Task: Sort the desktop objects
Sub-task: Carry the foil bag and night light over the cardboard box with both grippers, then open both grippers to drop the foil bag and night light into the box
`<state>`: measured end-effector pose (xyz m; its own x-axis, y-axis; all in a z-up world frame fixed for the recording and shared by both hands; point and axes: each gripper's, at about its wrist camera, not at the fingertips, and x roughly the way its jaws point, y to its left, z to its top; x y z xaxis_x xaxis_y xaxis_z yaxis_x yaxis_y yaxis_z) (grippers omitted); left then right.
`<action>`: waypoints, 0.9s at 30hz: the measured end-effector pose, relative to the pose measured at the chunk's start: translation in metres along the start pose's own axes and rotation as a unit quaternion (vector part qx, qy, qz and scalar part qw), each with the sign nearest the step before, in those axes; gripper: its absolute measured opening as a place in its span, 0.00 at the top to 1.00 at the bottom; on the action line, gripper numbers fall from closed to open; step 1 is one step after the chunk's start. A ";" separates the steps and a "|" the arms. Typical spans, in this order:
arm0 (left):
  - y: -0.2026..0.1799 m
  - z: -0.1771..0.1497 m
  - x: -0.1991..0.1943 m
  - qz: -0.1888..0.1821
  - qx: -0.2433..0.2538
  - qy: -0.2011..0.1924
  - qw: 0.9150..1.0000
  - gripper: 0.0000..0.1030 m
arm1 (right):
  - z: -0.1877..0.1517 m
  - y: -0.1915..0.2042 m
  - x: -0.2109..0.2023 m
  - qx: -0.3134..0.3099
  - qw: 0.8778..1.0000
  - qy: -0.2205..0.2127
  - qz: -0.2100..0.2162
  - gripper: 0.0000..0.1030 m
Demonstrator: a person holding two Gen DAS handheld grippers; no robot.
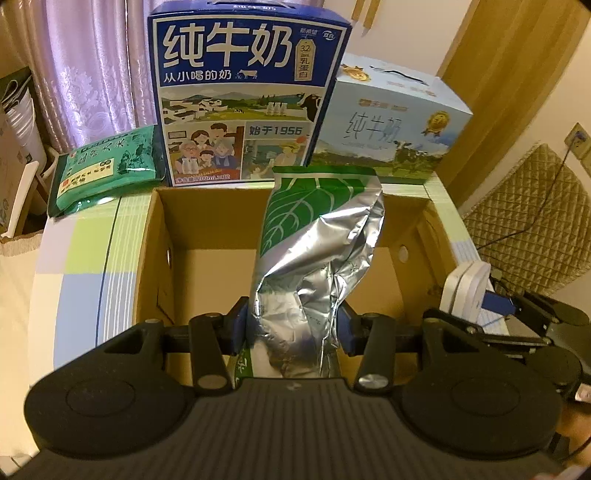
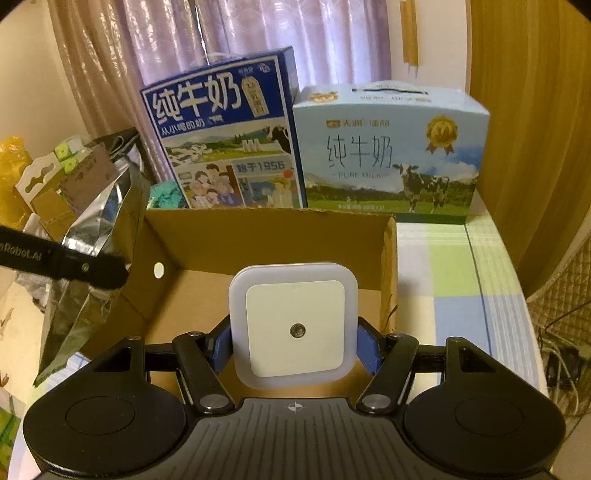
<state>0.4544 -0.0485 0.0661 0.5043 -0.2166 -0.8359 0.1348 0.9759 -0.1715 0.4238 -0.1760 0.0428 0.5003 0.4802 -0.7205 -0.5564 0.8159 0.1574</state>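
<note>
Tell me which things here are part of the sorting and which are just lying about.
In the job:
- foil pouch, held by the left gripper
- white night light, held by the right gripper
- cardboard box, open below both

Lying about:
- dark blue milk carton
- pale blue milk carton
- green rice bag
- curtain

Both wrist views look forward and slightly down from close above an open cardboard box (image 1: 207,225) (image 2: 266,236). They share it and the two milk cartons across the upper frame.
</note>
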 end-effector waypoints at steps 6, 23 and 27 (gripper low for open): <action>0.006 0.008 0.020 0.000 -0.006 0.004 1.000 0.59 | 0.003 -0.004 0.019 0.004 1.000 0.005 0.002 0.39; 0.022 -0.010 0.023 0.003 -0.004 -0.010 1.000 0.56 | -0.006 -0.006 0.042 0.016 0.999 0.035 0.006 0.39; 0.028 -0.018 0.018 0.003 -0.004 -0.010 1.000 0.56 | -0.006 -0.007 0.042 0.031 0.999 0.027 0.010 0.17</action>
<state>0.4520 -0.0249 0.0367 0.5215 -0.2110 -0.8267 0.1246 0.9774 -0.1709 0.4447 -0.1636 0.0078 0.4511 0.4804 -0.7522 -0.5234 0.8250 0.2131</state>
